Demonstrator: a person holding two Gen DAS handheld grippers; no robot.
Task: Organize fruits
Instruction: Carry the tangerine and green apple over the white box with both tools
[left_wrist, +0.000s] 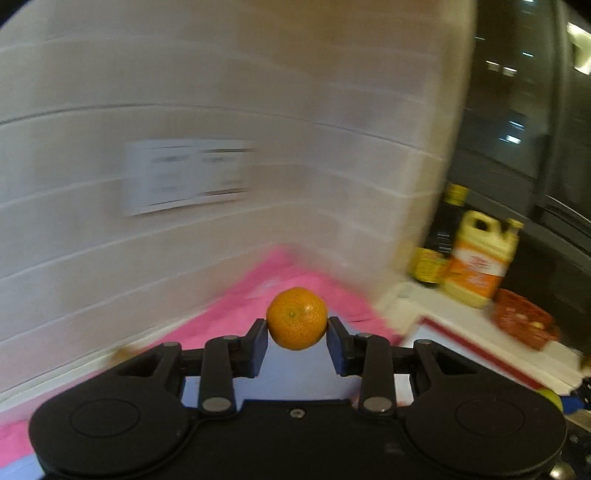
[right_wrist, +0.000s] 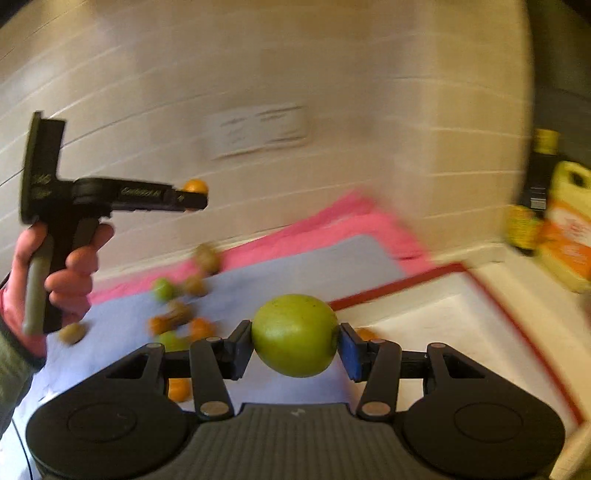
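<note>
My left gripper (left_wrist: 296, 334) is shut on a small orange mandarin (left_wrist: 296, 318), held in the air above the pink cloth (left_wrist: 236, 314). It also shows in the right wrist view (right_wrist: 195, 194) at the left, raised, with the mandarin (right_wrist: 195, 185) at its tip. My right gripper (right_wrist: 295, 349) is shut on a green apple (right_wrist: 294, 335), held above the blue mat (right_wrist: 295, 273). Several loose fruits lie on the mat at the left: mandarins (right_wrist: 199, 328), small green fruits (right_wrist: 162, 288) and brown ones (right_wrist: 207, 258). Both views are blurred.
A white tray with a red rim (right_wrist: 436, 317) lies to the right of the mat; it also shows in the left wrist view (left_wrist: 465, 332). A yellow jug (left_wrist: 480, 262), a dark bottle (left_wrist: 448, 221) and a red packet (left_wrist: 524, 321) stand at the right. A tiled wall (left_wrist: 221, 92) rises behind.
</note>
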